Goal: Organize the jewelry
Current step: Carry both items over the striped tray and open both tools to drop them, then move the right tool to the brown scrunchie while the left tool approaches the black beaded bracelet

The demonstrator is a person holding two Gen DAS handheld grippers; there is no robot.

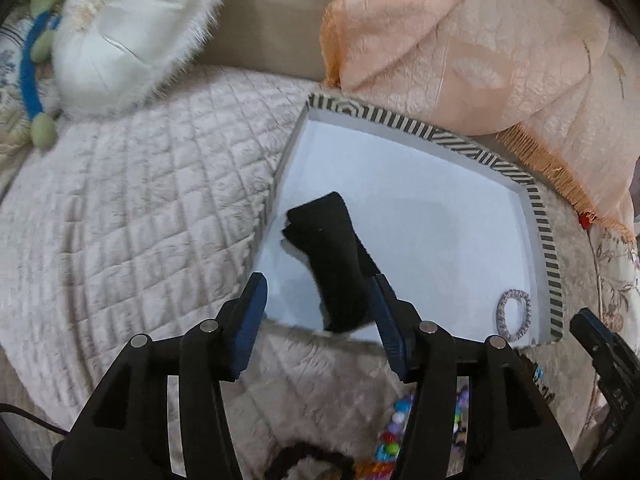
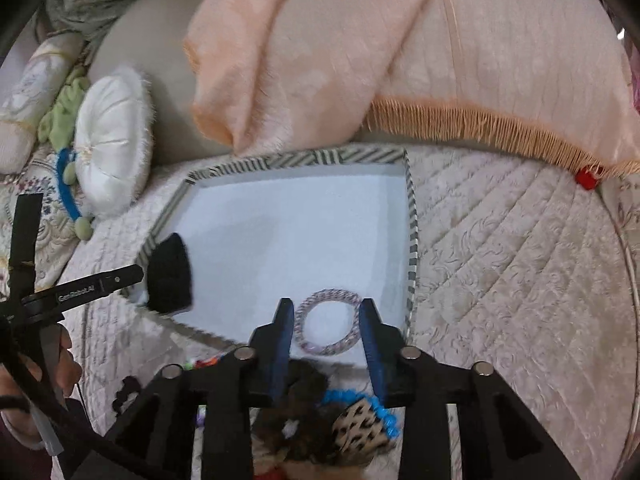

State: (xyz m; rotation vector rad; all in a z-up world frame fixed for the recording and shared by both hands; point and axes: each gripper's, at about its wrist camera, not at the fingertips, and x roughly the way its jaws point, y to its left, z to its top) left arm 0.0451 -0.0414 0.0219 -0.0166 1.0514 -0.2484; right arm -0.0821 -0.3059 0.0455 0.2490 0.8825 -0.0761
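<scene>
Left wrist view: a black fuzzy fabric band (image 1: 332, 264) is blurred and sits over the near left part of the shallow white tray with a black-and-white striped rim (image 1: 544, 240). I cannot tell whether it is resting on the tray floor or in the air. My left gripper (image 1: 318, 316) is spread wide, with the band just ahead of the gap and not pinched.

Near the tray's front right corner lies a pale lilac braided ring (image 1: 514, 314), flat on the white floor. In the right wrist view that ring (image 2: 328, 322) sits just beyond my right gripper (image 2: 326, 334), which is also spread and holds nothing.

I judge two pieces are in the tray and more remain. In front of the tray, on the cream quilted bedspread (image 1: 140, 200), a pile waits: a blue coiled band (image 2: 380, 412), a leopard-print fabric piece (image 2: 360, 428), a dark brown fuzzy band (image 2: 304, 392) and a string of multicoloured beads (image 1: 394, 440).

Behind the tray lies a peach fringed cloth (image 1: 460, 40); left of it, a round white cushion (image 1: 120, 40).
</scene>
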